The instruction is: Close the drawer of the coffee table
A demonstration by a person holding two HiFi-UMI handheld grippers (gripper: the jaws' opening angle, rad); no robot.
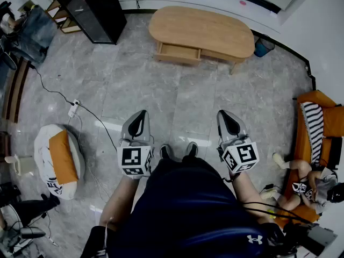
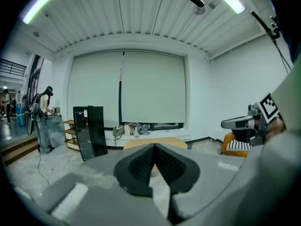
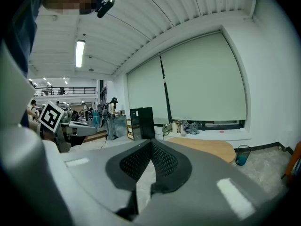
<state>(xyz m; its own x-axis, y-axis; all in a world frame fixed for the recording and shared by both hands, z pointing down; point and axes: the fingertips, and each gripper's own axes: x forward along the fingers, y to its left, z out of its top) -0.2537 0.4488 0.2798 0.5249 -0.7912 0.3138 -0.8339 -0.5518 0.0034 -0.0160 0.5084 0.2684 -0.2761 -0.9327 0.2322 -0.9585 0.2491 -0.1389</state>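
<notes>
A light wooden oval coffee table [image 1: 201, 29] stands far ahead across the grey floor. Its drawer [image 1: 178, 53] is pulled out at the front left. In the left gripper view the table [image 2: 155, 143] shows just above the jaws; in the right gripper view the table [image 3: 207, 148] lies right of the jaws. My left gripper [image 1: 141, 116] and right gripper [image 1: 224, 115] are held near my body, well short of the table. Both are shut and empty, with the black pads meeting at the tips in the left gripper [image 2: 154, 146] and right gripper [image 3: 151, 142].
A black cabinet [image 1: 91, 9] stands left of the table, a blue bin [image 1: 263, 46] at its right end. An orange sofa [image 1: 317, 138] with a person is at right. A white and orange beanbag [image 1: 58, 160] and a cable with power strip [image 1: 72, 109] lie at left.
</notes>
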